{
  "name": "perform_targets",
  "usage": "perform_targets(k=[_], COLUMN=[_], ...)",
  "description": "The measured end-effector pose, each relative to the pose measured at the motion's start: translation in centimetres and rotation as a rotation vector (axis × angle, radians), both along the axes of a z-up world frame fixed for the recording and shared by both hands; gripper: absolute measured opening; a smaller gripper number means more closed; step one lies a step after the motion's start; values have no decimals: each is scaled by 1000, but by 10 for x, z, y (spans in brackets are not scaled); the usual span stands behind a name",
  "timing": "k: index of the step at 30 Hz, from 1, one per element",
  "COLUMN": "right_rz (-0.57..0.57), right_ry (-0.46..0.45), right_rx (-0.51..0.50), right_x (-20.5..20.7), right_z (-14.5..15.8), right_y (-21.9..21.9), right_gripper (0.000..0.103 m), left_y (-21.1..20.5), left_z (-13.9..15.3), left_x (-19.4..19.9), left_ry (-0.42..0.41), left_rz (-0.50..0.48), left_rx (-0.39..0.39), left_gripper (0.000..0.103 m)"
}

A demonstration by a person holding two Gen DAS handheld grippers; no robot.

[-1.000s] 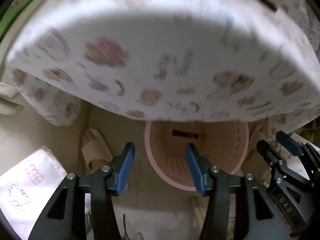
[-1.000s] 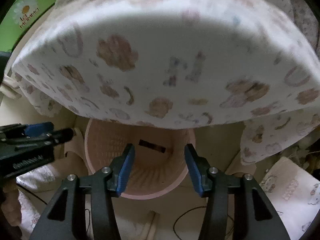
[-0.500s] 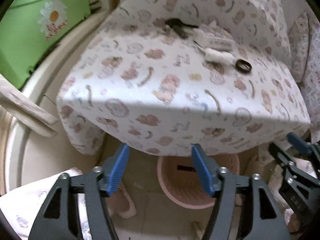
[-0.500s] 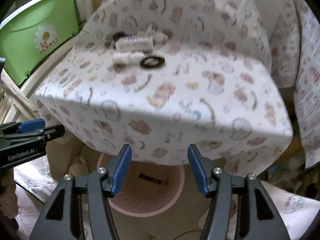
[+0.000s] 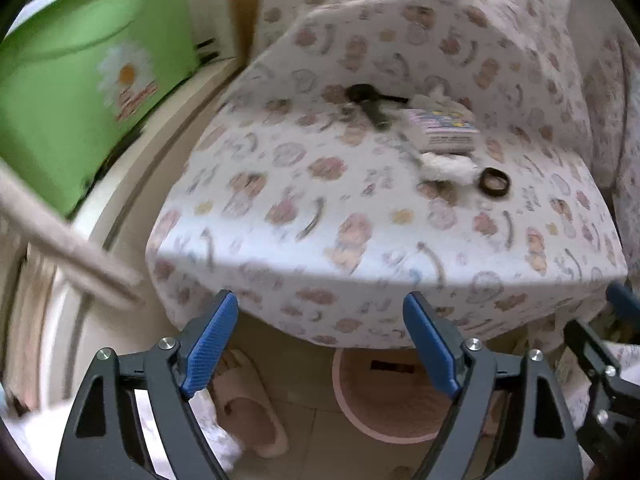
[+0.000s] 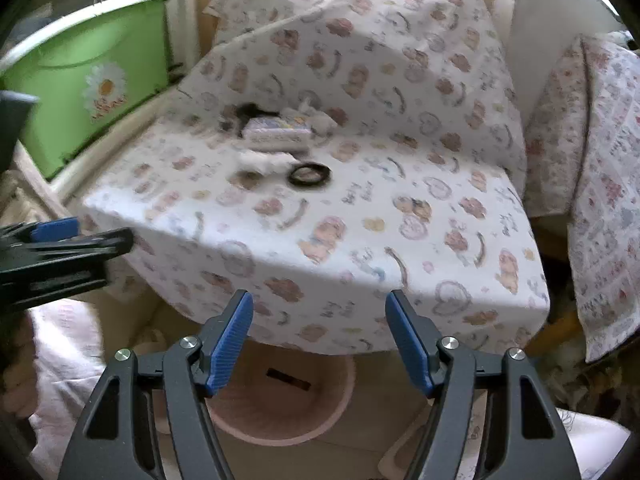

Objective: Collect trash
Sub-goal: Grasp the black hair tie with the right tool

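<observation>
Both grippers empty and spread, trash still on the cloth-covered table.

Left gripper (image 5: 320,344) and right gripper (image 6: 320,336) have just been opening their jaws, nothing between them. White crumpled tissue (image 5: 444,166) lies touching the small box (image 5: 446,132), with a black ring (image 5: 495,182) just beside it and a dark key (image 5: 370,104) near: a wide grab risks taking non-trash too. Pink bin (image 6: 280,404) sits half under the table edge, so a drop could miss.
</observation>
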State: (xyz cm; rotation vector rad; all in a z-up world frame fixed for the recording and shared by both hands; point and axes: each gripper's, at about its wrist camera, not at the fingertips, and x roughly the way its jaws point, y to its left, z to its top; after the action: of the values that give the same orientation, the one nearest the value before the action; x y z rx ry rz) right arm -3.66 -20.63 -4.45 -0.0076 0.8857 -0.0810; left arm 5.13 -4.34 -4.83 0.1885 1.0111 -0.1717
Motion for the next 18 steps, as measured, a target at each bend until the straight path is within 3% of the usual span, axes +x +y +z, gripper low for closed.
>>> perform_targets(k=[5, 9, 13, 18], right_rz=[73, 98, 67, 81], right_ry=[-62, -117, -100, -67], right_rx=[-21, -54, -103, -58], right_x=[15, 35, 65, 87], right_z=[50, 74, 65, 43], right_y=[-5, -19, -35, -42], right_gripper=[71, 77, 78, 78], left_y=[-9, -18, -20, -14], left_z=[36, 57, 57, 30], left_x=[27, 48, 64, 76], left_ry=[-15, -84, -84, -43], left_rz=[-11, -15, -16, 4], left_rx=[-42, -26, -60, -60], left_gripper=[83, 84, 84, 84])
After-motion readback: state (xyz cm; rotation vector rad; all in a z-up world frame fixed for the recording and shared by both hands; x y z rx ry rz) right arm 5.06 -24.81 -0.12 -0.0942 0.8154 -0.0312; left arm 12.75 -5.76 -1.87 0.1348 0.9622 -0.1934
